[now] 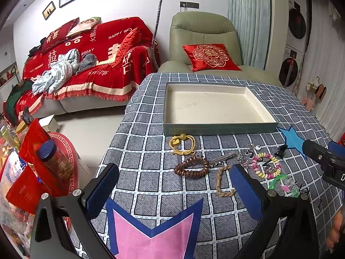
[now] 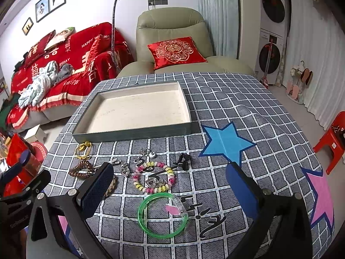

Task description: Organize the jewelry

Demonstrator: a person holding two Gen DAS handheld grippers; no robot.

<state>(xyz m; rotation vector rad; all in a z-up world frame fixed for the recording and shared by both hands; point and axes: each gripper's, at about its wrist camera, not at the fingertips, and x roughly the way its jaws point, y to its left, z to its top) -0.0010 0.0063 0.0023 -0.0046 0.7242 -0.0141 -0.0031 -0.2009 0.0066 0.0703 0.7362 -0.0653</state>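
An empty cream-lined tray lies on the checked tablecloth. In front of it lie a yellow cord bracelet, a brown coil hair tie, a tan braided bracelet, a silver clip, a pink-yellow bead bracelet, a green bangle, a black clip and heart charms. My left gripper is open, just short of the coil tie. My right gripper is open over the green bangle.
A red-covered sofa and a green armchair stand behind the table. Red packets and a jar sit low at the left. A red stool stands at the right. The other gripper shows at the right edge.
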